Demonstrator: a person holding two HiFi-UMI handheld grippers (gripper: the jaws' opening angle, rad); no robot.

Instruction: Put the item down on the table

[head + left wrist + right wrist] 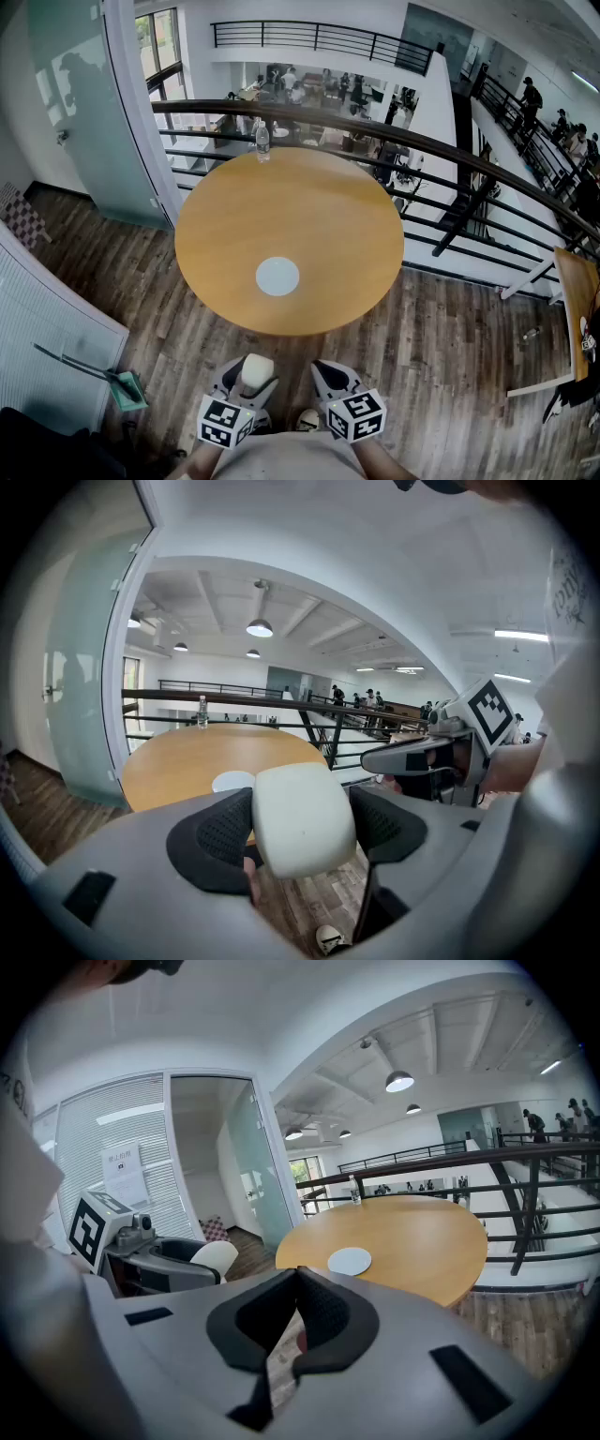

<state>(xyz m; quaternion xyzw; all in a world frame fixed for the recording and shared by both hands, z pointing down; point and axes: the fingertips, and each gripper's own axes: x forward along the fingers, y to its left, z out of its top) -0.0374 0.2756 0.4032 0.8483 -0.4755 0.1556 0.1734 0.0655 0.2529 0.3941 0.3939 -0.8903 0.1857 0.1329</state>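
A cream rounded block [295, 817] sits clamped between the pads of my left gripper [251, 377], which is shut on it; the same block [256, 369] shows in the head view just short of the table's near edge, and the block [214, 1258] appears again at the left of the right gripper view. My right gripper [330, 380] is held beside it, jaws shut with nothing between them. The round wooden table [309, 220] lies ahead of both grippers, with a pale round disc [277, 276] near its front.
A clear water bottle [262, 141] stands at the table's far edge by a dark railing [441, 150]. A frosted glass partition [80, 103] is at the left, a second table [577, 300] at the right. Wood-plank floor [441, 375] surrounds the table.
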